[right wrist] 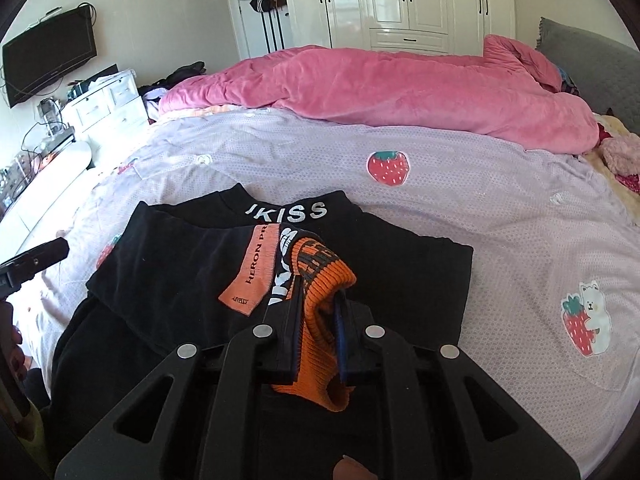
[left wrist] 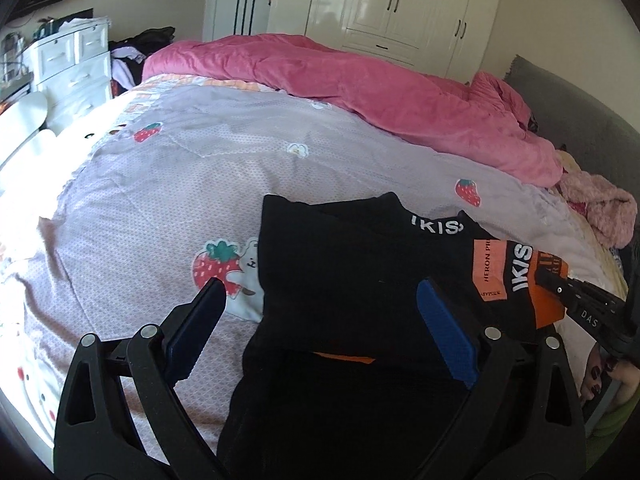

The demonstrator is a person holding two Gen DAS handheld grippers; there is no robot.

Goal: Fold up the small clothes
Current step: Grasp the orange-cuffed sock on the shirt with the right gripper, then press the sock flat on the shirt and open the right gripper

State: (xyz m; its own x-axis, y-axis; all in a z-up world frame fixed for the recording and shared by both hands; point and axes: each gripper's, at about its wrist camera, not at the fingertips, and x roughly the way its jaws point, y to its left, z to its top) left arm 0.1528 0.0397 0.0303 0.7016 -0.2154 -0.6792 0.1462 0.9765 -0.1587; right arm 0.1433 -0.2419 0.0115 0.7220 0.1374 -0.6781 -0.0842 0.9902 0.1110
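Closest to me, my right gripper (right wrist: 318,300) has its fingers (right wrist: 292,312) clamped on the orange ribbed cuff (right wrist: 320,276) of the black top (right wrist: 168,264), while my left gripper (left wrist: 320,296) hangs with its blue-padded fingers (left wrist: 444,320) spread wide apart over the garment, holding nothing. The black top lies partly folded on the lilac strawberry-print sheet (right wrist: 500,216) of the bed, its white-lettered collar (right wrist: 290,210) pointing away from me and an orange label (right wrist: 254,268) lying on its front. Beyond it a pink duvet (right wrist: 380,88) is bunched along the far side, with white wardrobes (right wrist: 416,0) behind.
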